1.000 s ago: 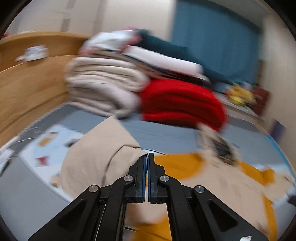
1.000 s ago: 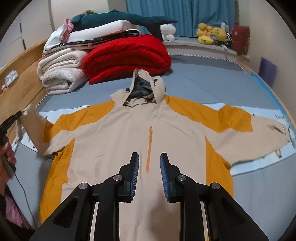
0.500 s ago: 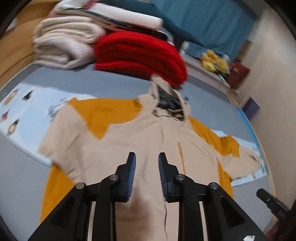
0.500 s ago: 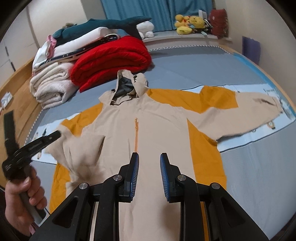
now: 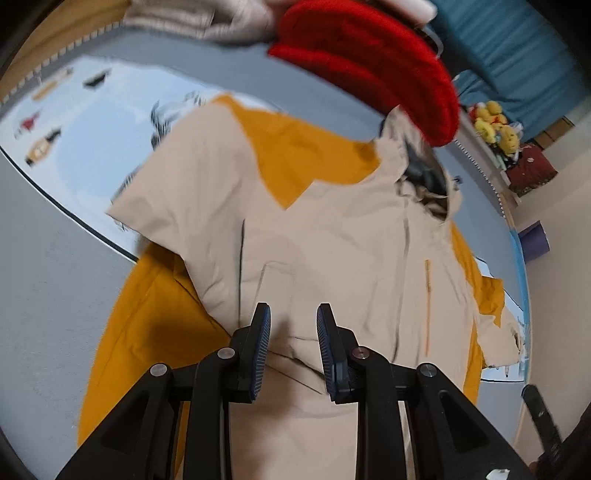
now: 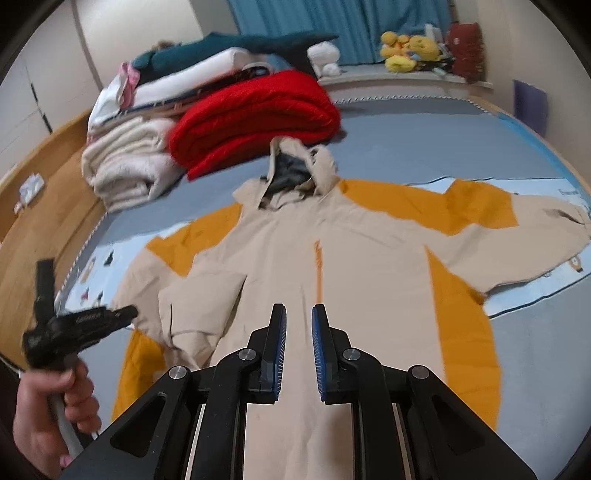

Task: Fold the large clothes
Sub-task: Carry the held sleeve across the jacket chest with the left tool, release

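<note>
A beige and orange hooded jacket (image 6: 362, 258) lies face up on the bed, hood toward the far end. Its left sleeve (image 6: 199, 295) is folded in over the chest, while the right sleeve (image 6: 517, 229) lies spread out to the right. My left gripper (image 5: 293, 321) hovers over the jacket (image 5: 332, 240) near the folded sleeve, open, with nothing between its fingers. A hand (image 6: 48, 417) holds it at the left edge of the right wrist view. My right gripper (image 6: 298, 321) hangs above the jacket's lower front; its jaws are closing on nothing.
A folded red blanket (image 6: 255, 118) and a stack of cream and white bedding (image 6: 129, 166) sit just past the hood. A wooden bed frame (image 6: 48, 206) runs along the left. Plush toys (image 6: 410, 48) line the far ledge under a blue curtain (image 6: 332, 18).
The left gripper opened and let go of the left sleeve, which now lies folded over the chest, then sank toward the jacket. The right gripper's jaws have narrowed a little.
</note>
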The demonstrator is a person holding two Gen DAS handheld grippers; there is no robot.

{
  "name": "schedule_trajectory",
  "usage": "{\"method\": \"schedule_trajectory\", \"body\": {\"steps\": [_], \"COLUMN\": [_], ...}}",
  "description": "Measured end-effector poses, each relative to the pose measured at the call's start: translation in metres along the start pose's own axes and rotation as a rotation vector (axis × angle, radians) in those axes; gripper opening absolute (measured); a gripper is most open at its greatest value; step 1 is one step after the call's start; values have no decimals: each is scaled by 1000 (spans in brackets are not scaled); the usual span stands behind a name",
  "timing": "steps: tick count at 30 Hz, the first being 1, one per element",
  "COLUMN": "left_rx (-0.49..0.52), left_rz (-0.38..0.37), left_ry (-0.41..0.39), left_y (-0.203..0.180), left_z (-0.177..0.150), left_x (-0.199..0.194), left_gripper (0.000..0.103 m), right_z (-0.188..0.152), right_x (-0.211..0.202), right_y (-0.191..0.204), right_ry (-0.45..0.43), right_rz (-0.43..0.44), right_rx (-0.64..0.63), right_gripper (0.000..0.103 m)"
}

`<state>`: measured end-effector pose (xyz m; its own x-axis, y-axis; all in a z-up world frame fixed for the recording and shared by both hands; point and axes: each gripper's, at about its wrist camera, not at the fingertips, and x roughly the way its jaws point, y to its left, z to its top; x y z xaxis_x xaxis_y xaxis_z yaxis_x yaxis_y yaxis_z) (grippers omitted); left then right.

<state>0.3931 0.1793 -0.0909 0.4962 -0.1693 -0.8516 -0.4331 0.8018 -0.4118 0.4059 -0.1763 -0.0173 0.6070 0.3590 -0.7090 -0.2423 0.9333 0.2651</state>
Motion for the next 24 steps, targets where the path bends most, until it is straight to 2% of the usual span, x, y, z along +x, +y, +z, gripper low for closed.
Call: {"method": "schedule_trajectory", "body": {"steps": [3, 5, 7, 9, 11, 14, 15, 17, 18, 19, 22, 24], "left_rx": [-25, -36, -49, -58, -69, -82, -78, -67, -54, -28, 73, 118], "left_rz": [-30, -46, -55, -33, 2, -12, -23, -47, -81, -125, -241, -325], "left_ry": [65, 111, 161, 208, 236, 256, 258, 238, 226, 213, 187, 199], "left_y": [10, 14, 16, 18, 21, 22, 20, 15, 12, 3, -24, -40], "left_z": [4, 6, 7, 8, 6, 4, 4, 7, 9, 11, 10, 5], "left_x": [20, 32, 44, 54, 64, 70, 70, 64, 59, 53, 39, 34], "left_gripper": [23, 25, 39, 44, 45, 44, 42, 28, 16, 11, 4, 3], "right_z": [-5, -6, -7, -7, -7, -9, -9, -11, -12, -13, -17, -21], "right_x": [16, 30, 41, 51, 60, 73, 75, 82, 85, 88, 94, 98], "right_y": [7, 13, 17, 22, 27, 37, 39, 48, 52, 55, 64, 68], "right_ry": [21, 46, 60, 72, 85, 103, 106, 117, 122, 126, 133, 142], "right_rz": [-2, 4, 9, 11, 24, 51, 57, 74, 82, 89, 116, 136], "right_rx": [-27, -40, -56, -78, -92, -119, -126, -157, -171, -183, -220, -231], "right_gripper": [23, 23, 23, 23, 23, 23, 23, 23, 23, 23, 25, 29]}}
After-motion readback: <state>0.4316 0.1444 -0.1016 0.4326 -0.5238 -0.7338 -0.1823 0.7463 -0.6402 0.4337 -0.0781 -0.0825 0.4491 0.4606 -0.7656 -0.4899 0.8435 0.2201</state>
